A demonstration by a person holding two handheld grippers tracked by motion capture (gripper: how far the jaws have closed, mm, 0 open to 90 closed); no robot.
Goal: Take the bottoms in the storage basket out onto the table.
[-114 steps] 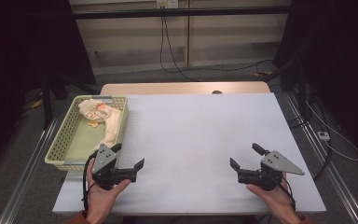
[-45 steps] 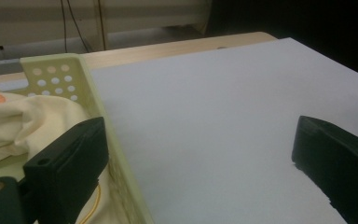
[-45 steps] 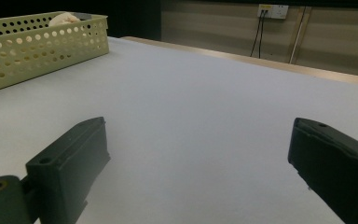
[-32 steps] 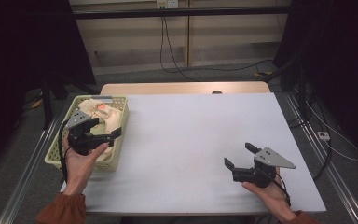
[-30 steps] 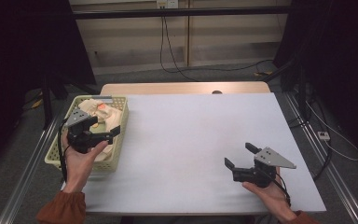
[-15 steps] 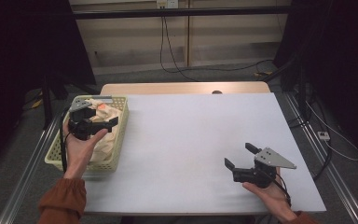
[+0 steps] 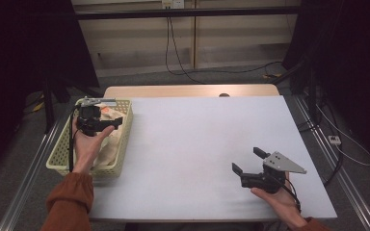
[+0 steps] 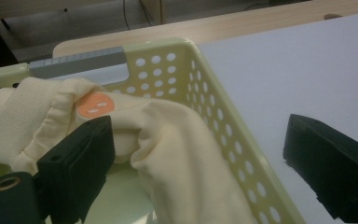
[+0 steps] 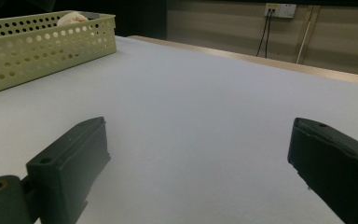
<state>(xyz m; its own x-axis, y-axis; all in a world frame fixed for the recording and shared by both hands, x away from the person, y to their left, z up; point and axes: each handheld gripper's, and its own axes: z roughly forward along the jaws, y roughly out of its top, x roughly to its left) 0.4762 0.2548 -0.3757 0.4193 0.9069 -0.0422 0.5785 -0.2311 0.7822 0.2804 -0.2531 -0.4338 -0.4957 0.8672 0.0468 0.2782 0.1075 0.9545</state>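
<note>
Since the earlier frames the left gripper [image 7: 107,120] has travelled from the table's near edge up over the basket [image 7: 124,139], while the right gripper [image 7: 250,160] has barely shifted near the right front corner. One white table [image 7: 207,144] carries one pale yellow perforated basket at its left edge. Inside it lies one cream cloth [image 8: 177,154] with an orange button [image 8: 96,104]. Both grippers' jaws are spread wide, grasping nothing; the left's straddle the cloth and basket wall.

Perforated plastic basket [image 8: 223,116] holds soft ribbed cloth [image 8: 177,154]; the table [image 7: 197,144] is matt white with a wooden edge [image 7: 188,91].
</note>
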